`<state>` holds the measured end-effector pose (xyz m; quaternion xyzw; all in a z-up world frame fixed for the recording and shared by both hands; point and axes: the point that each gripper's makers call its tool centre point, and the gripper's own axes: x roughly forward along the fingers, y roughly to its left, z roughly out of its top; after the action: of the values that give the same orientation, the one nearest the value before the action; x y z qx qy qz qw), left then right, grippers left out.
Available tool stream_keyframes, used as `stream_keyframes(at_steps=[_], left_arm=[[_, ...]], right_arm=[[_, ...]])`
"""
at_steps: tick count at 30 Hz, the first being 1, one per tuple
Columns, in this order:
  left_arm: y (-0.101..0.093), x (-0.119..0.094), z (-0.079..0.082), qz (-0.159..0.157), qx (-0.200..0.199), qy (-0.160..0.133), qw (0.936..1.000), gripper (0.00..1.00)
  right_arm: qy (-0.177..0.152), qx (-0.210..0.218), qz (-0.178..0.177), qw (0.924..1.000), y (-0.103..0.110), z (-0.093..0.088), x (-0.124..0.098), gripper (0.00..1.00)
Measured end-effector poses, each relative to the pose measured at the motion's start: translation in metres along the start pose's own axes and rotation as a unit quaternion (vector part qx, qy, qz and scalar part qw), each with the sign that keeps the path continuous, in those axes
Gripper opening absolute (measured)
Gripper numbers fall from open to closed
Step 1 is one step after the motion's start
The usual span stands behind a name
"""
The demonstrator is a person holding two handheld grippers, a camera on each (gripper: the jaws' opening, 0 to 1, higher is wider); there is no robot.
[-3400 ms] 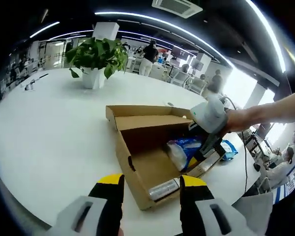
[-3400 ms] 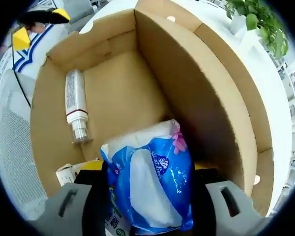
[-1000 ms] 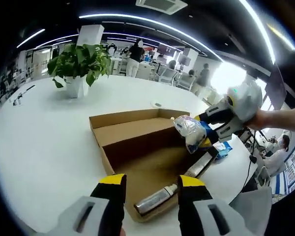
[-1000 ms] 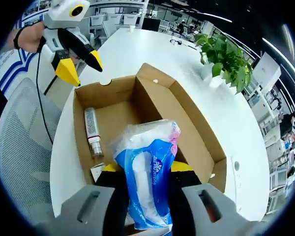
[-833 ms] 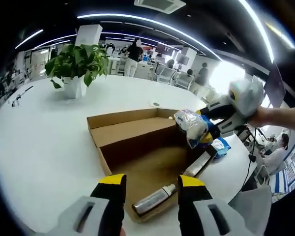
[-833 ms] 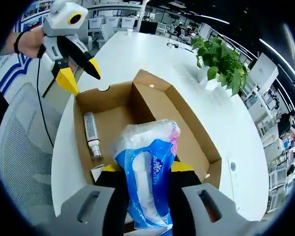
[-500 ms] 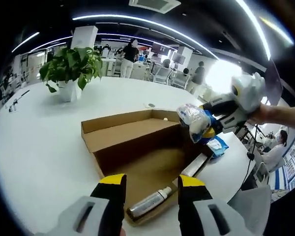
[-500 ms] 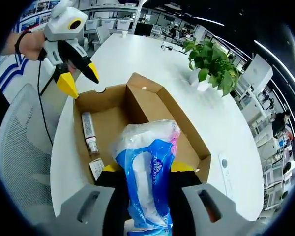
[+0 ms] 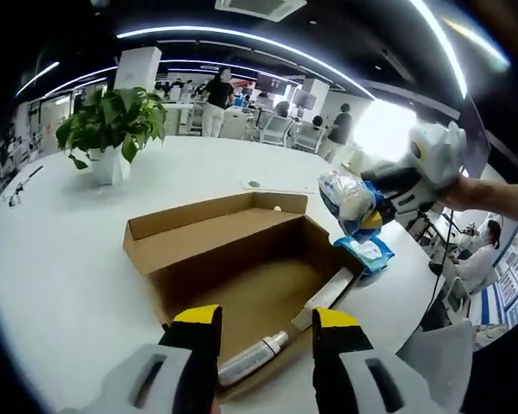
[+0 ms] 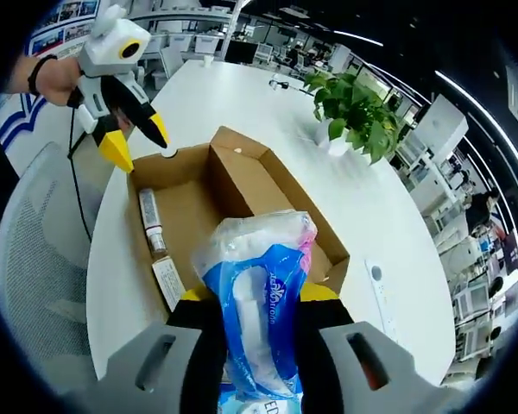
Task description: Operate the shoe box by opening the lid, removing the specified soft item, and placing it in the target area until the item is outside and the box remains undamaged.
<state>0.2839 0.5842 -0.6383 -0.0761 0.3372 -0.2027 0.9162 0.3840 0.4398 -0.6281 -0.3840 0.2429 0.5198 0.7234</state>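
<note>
A: Where's the soft item?

B: Blue-and-white soft pack (image 10: 257, 293), lower centre of the right gripper view, pinched between the jaws of the right gripper (image 10: 252, 297). In the left gripper view the same pack (image 9: 349, 200) sits at the right of the frame, held in the air above the table, off the right end of the shoe box (image 9: 233, 267).

A: Box state?

B: Open, lid flap folded out along the far side in the left gripper view. In the right gripper view the box (image 10: 216, 207) is at centre, below and beyond the held pack. Inside: a silver bottle (image 9: 250, 356) lying on its side near the lower edge, and a flat carton (image 9: 324, 297) to its right.

A: Left gripper?

B: Left gripper (image 9: 263, 328) at the bottom of its view, jaws spread, nothing between them, over the near end of the box. It also shows upper left in the right gripper view (image 10: 134, 134), yellow tips apart, just beside the box end.

A: Anything else on the table?

B: White table (image 9: 60, 259), a potted plant (image 9: 108, 129) upper left, and a second blue pack (image 9: 364, 253) lying flat just right of the box.
</note>
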Motion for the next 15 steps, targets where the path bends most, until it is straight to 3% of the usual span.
stream_keyframes(at_steps=[9, 10, 11, 15], left_arm=[[-0.01, 0.004, 0.001, -0.004, 0.01, 0.006, 0.9999, 0.43], [-0.011, 0.004, 0.001, -0.004, 0.011, 0.007, 0.9999, 0.43], [-0.014, 0.006, 0.0, -0.004, 0.007, 0.007, 0.9999, 0.43], [-0.022, 0.009, -0.001, -0.007, 0.008, 0.008, 0.9999, 0.43]], right_arm=[[0.019, 0.014, -0.013, 0.9996, -0.002, -0.033, -0.02, 0.26], [0.021, 0.016, -0.016, 0.9995, -0.003, -0.038, -0.024, 0.26], [0.028, 0.025, -0.024, 0.999, -0.005, -0.054, -0.034, 0.26], [0.035, 0.035, -0.033, 0.9982, -0.006, -0.071, -0.044, 0.26]])
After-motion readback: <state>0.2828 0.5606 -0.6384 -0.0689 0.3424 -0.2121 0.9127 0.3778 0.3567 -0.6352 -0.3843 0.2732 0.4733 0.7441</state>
